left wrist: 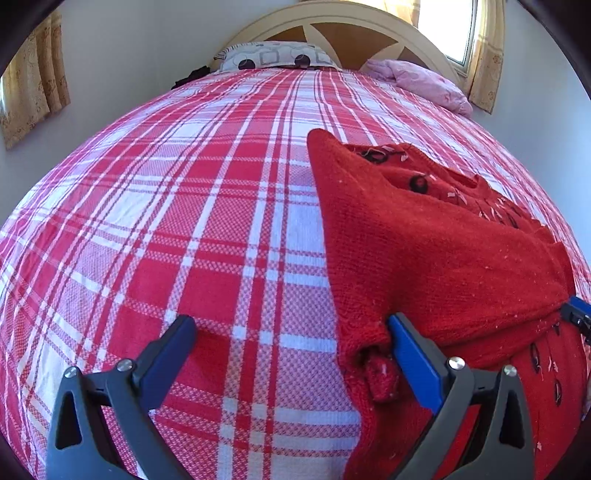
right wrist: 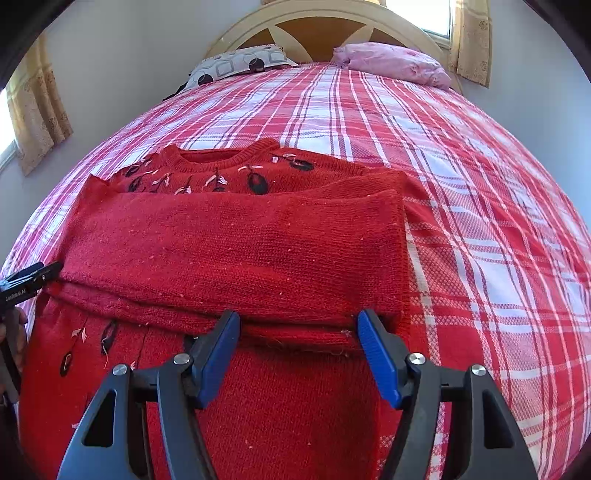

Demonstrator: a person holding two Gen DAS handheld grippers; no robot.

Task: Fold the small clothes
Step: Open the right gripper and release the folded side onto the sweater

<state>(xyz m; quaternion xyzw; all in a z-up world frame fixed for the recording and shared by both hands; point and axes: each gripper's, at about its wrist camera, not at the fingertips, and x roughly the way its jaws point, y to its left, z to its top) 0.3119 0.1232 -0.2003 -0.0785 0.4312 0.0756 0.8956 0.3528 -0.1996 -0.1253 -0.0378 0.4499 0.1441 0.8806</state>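
A red knitted sweater (right wrist: 240, 251) with black and pink embroidery lies flat on the bed, neckline towards the headboard. One sleeve is folded across its chest. My right gripper (right wrist: 297, 321) is open just above the sweater, and its blue-padded fingers stand either side of a stretch of the sleeve's near edge. In the left wrist view the sweater (left wrist: 424, 251) fills the right side. My left gripper (left wrist: 291, 328) is wide open, one finger over the bedspread and the other against the sweater's left edge. That gripper shows again at the left edge of the right wrist view (right wrist: 33, 275).
A red and white plaid bedspread (left wrist: 184, 184) covers the whole bed. At the far end, a patterned pillow (right wrist: 236, 64) and a pink pillow (right wrist: 395, 61) lie against the cream headboard (right wrist: 332, 18). Curtained windows flank the bed. A person's hand (right wrist: 14, 332) shows at the left edge.
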